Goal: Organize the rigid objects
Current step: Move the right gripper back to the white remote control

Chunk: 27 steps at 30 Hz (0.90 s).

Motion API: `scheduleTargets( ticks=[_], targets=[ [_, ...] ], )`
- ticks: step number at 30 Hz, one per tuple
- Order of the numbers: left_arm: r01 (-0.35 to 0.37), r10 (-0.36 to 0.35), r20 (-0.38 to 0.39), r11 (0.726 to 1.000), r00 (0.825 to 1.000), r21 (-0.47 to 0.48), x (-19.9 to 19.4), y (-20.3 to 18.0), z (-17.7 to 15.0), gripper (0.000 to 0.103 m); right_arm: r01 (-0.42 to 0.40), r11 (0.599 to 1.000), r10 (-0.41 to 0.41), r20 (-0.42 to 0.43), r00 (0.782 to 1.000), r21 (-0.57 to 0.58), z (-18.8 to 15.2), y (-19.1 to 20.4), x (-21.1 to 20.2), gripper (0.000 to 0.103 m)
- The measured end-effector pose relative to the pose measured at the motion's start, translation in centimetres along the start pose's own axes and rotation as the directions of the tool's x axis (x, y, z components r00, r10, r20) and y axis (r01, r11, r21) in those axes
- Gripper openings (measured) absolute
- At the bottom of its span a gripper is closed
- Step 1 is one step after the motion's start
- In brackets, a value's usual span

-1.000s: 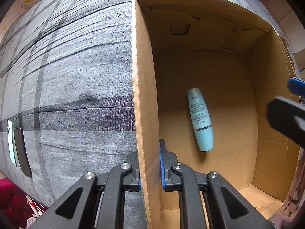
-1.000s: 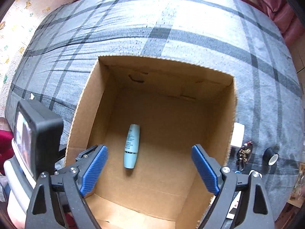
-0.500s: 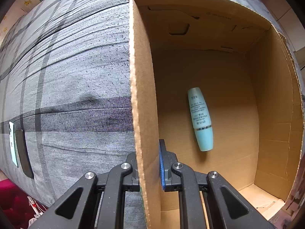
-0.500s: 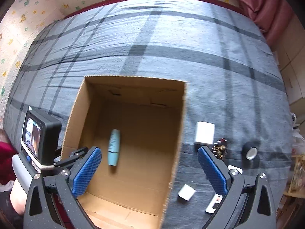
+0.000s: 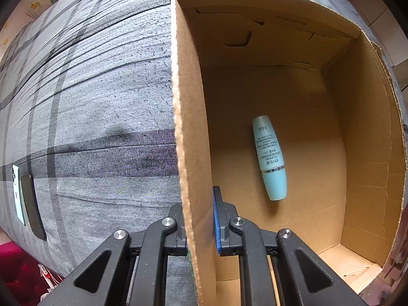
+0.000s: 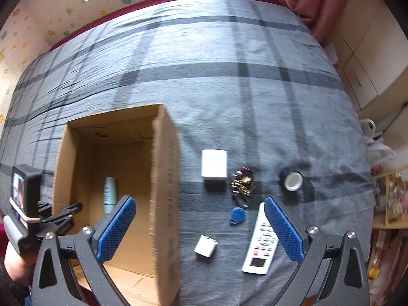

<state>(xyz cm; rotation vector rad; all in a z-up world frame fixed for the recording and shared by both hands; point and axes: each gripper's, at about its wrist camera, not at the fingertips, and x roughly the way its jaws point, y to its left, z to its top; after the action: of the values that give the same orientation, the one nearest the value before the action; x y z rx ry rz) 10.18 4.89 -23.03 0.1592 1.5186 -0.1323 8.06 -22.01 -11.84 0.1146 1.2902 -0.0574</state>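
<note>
the left tool [image 5: 201,219] is pinched shut on the near-left wall of the open brown cardboard box [image 5: 190,132], one pad inside, one outside. the box stands on a bed covered in grey cloth with darker plaid stripes [image 6: 229,81]. on the box floor, at about 3 o'clock from that tool in the left wrist view, lies a pale teal cylindrical plastic bottle [image 5: 270,156] with a silver ring above its cap; it bears rows of small printed characters too fine to read. faint print runs along the far inner wall of the box, also unreadable.

at 9 o'clock in the left wrist view two phones lie side by side on the bed, a mint-green one [image 5: 17,193] and a black one [image 5: 33,207].

the right tool [image 6: 200,225] hangs over the bed with its blue pads spread wide, having just been opening, nothing between them. below it, right of the box: a white square box [image 6: 214,164], a bunch of keys [image 6: 242,182] with a blue fob [image 6: 237,216], a roll of black tape [image 6: 292,179], a small white charger block [image 6: 206,246], and a white remote control [image 6: 260,244] at 5 o'clock, its button markings illegible.
</note>
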Motion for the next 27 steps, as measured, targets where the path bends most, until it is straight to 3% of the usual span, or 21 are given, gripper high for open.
scheduleTargets(
  ticks=[16, 27],
  targets=[
    [0.001, -0.001, -0.002, 1.0, 1.0, 0.0, -0.1, 0.0, 0.2, 0.013, 0.131, 0.986, -0.12, -0.108, 0.987, 0.105, -3.0, -7.7, 4.6, 0.103],
    [-0.001, 0.001, -0.001, 1.0, 1.0, 0.001, -0.2, -0.1, 0.2, 0.013, 0.16, 0.976, -0.129, -0.198, 0.972, 0.148, -5.9, -10.4, 8.8, 0.103]
  ],
)
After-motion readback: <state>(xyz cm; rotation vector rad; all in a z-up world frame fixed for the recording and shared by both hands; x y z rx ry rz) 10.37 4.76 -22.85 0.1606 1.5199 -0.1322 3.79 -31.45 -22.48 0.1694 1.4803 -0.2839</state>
